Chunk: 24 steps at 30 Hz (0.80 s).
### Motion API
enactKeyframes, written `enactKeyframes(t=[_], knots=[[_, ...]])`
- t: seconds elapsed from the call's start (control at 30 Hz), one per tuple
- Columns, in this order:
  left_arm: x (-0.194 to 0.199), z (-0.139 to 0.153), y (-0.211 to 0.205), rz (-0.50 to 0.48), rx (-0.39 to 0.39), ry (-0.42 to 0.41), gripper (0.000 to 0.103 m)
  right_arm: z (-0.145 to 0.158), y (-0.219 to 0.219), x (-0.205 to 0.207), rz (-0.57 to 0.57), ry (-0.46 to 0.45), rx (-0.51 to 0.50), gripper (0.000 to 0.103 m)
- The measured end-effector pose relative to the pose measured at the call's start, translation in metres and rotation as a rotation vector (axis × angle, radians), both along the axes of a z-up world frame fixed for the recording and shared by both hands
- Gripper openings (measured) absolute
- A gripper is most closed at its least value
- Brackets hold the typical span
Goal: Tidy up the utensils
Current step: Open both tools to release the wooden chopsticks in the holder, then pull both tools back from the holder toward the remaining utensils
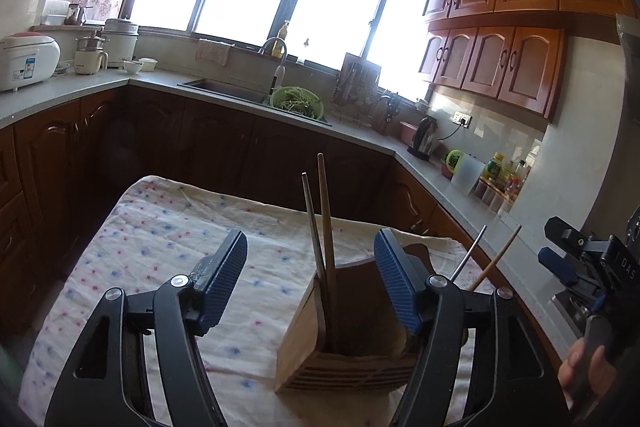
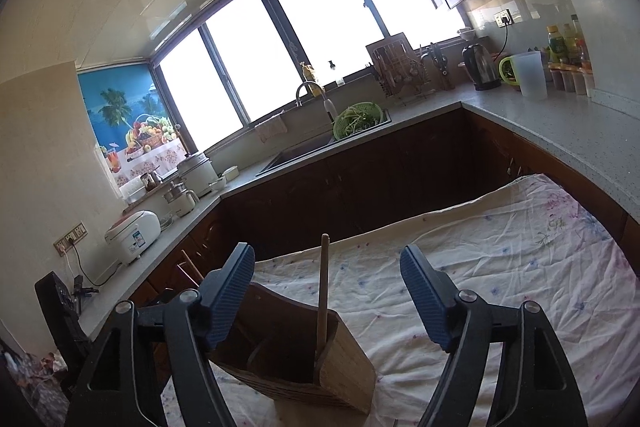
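Your left gripper [image 1: 310, 279] hangs wide open over the cloth-covered surface [image 1: 160, 227], both blue pads spread apart and nothing between them but air. Just ahead of it stands the wooden utensil holder [image 1: 320, 351], upright on the cloth, with two sticks rising from its near compartment: a taller wooden chopstick [image 1: 325, 203] and a thinner, darker one [image 1: 310, 211] leaning close beside it. Off to the right, past the holder, a metal rod [image 1: 469, 251] and a wooden chopstick [image 1: 496, 258] poke up at a slant; what they stand in is hidden behind the gripper finger. Your right gripper [image 2: 326, 293] is wide open too, holding nothing, poised above the same holder [image 2: 308, 359], where one wooden handle [image 2: 323, 291] stands up from the front corner compartment. From the left wrist view, that right gripper [image 1: 560, 265] shows at the far right edge, apart from the holder.
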<state>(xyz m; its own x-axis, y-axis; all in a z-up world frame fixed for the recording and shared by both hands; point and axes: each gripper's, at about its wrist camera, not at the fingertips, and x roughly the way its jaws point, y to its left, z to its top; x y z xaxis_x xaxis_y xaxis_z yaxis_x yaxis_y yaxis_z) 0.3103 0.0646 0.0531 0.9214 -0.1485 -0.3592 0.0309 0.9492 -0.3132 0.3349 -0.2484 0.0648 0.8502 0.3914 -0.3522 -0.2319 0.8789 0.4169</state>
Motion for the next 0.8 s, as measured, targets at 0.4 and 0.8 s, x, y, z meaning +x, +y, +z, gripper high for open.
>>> enactKeyframes(t=[0.4,0.8], knots=[[-0.054,-0.002,-0.006,0.009,0.014,0.041,0.094,-0.004,-0.026,-0.043,0.006,0.013,0.026,0.102],[-0.121,-0.017,-0.012,-0.022,-0.013,0.104,0.095,-0.036,-0.058,-0.110,-0.036,0.105,0.012,0.102]])
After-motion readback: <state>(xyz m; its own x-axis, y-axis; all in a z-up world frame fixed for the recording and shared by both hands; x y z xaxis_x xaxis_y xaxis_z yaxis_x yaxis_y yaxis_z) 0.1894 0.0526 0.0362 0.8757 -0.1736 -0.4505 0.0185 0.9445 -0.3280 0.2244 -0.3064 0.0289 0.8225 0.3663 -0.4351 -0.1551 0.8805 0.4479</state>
